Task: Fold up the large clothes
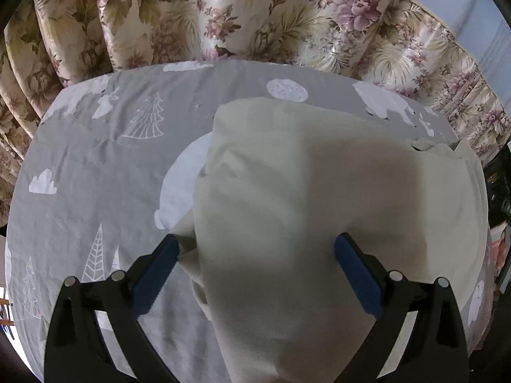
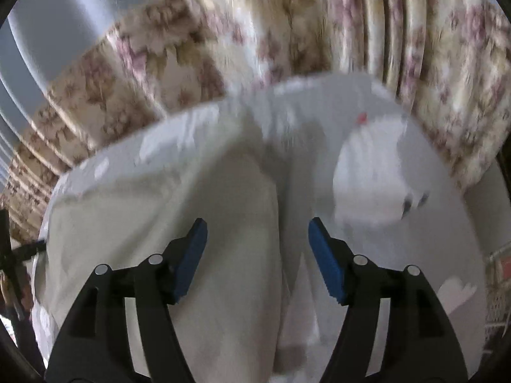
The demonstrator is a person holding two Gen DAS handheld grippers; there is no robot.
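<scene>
Flowery curtains [image 1: 179, 16] behind, folds hanging down. Grey sheet [image 1: 80, 146] with white trees, clouds and bears spread over the counter. Big cream cloth [image 1: 319, 198] lying on that sheet, bunched and lumpy, one ragged corner far off near the counter's edge. Same cream cloth [image 2: 166, 198] in the right wrist view, with one long straight edge running up the middle and grey sheet [image 2: 447, 229] beside it. Very blurry, that view.

Left tongs [image 1: 255, 271] wide open, over the near part of the cloth. One blue pad [image 1: 153, 274] just beside the cloth's loose side edge, the other pad over the cloth. Nothing pinched.

Right tongs [image 2: 257, 258] open too, with the cloth's long edge between the pads. Pads not pressing on it. Nothing held.

Step in hand, most likely: reaching down for a fresh hold on the near edges, one side each. Folding not far along by the look of it, cloth still rumpled and not a neat shape.

Next move, a guess: lower both tongs onto an edge, pinch only the top layer, not the grey sheet below. Then lift and lay over evenly, so no new lumps.
</scene>
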